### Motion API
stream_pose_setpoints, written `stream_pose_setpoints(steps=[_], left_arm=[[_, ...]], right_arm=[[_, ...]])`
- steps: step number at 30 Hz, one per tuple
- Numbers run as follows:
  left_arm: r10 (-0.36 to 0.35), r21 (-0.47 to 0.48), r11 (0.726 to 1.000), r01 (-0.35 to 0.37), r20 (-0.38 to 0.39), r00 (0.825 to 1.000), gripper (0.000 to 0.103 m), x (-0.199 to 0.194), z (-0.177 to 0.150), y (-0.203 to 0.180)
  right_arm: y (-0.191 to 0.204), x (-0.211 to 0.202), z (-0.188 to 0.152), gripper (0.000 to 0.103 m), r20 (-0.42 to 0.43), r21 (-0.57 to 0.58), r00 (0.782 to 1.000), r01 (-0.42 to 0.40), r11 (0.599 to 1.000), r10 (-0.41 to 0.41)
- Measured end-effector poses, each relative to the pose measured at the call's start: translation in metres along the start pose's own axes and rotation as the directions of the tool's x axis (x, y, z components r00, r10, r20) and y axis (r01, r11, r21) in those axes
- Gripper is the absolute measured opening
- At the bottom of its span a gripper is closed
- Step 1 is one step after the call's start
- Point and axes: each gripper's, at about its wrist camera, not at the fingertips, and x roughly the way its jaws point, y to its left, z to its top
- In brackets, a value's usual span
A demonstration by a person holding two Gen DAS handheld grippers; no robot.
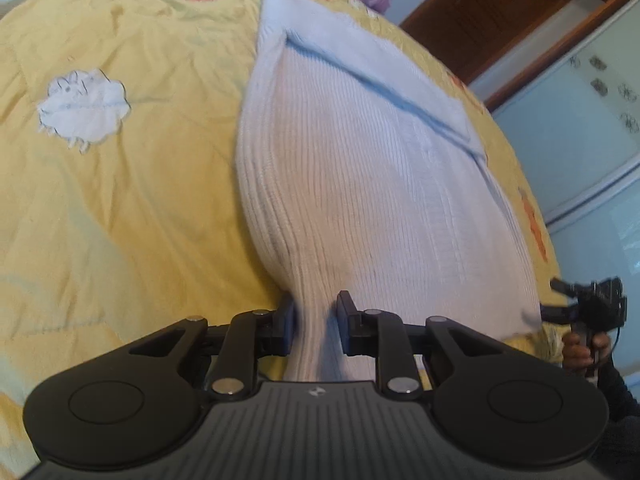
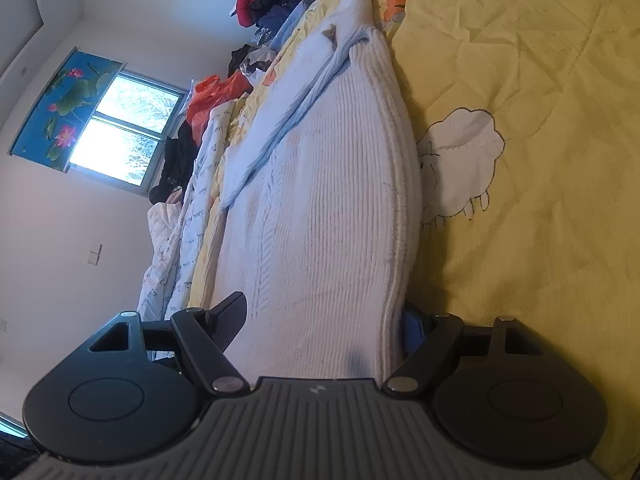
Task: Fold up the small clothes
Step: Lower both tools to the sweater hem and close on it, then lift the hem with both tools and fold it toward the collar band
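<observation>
Both grippers are working the near hem of the white sweater (image 1: pixel 352 184), whose long axis is running straight away across the yellow quilt (image 1: pixel 120 184). Left gripper (image 1: pixel 316 316) is pinching a bunched fold; right gripper (image 2: pixel 324 320) is standing wide, straddling the hem without yet clamping.

No legible text, brand or number is found. Script printed on the white quilt (image 2: pixel 188 216), at nine o'clock in the right wrist view, cannot be read.
</observation>
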Motion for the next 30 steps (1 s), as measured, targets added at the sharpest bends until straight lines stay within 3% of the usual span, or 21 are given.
stream_pose_setpoints(steps=[5,8,11,14,20,24,26,29,30], left_arm=[[-0.001,0.008,1.0,0.001,-0.029,1.0,0.02,0.005,0.008,-0.002],[-0.077,0.013,0.997,0.077,-0.041,0.996,0.016,0.006,0.005,-0.003],[-0.146,0.004,0.989,0.146,0.013,0.989,0.014,-0.002,0.0,0.001],[-0.105,-0.021,0.994,0.105,-0.009,0.994,0.014,0.004,-0.003,0.008],[-0.106,-0.037,0.994,0.105,-0.014,0.994,0.016,0.01,-0.003,0.005],[-0.087,-0.001,0.996,0.087,-0.013,0.996,0.018,0.012,-0.004,-0.003],[-0.098,0.016,0.995,0.098,-0.011,0.995,0.029,0.013,-0.005,-0.008],[-0.095,0.032,0.995,0.095,-0.011,0.995,0.033,0.013,-0.005,-0.011],[-0.094,0.036,0.995,0.094,-0.011,0.996,0.031,0.013,-0.005,-0.011]], right_arm=[[0.004,0.002,-0.001,0.077,-0.018,-0.02,1.0,0.023,1.0,-0.023],[0.003,0.0,-0.003,0.077,-0.015,-0.014,1.0,0.012,1.0,-0.013],[-0.001,-0.002,-0.001,0.077,-0.001,0.012,1.0,-0.007,1.0,0.007],[-0.002,-0.001,0.003,0.076,-0.006,0.03,1.0,-0.008,1.0,0.008],[0.007,0.01,0.001,0.077,-0.08,-0.011,0.997,0.018,1.0,-0.018],[0.004,0.009,0.001,0.061,-0.079,0.004,0.996,0.032,0.999,-0.032],[-0.001,0.008,0.001,0.06,-0.073,0.019,0.997,0.037,0.999,-0.035],[-0.008,0.005,-0.001,0.042,-0.067,0.042,0.996,0.056,0.998,-0.053],[-0.011,0.004,-0.002,0.02,-0.064,0.046,0.996,0.066,0.997,-0.063]])
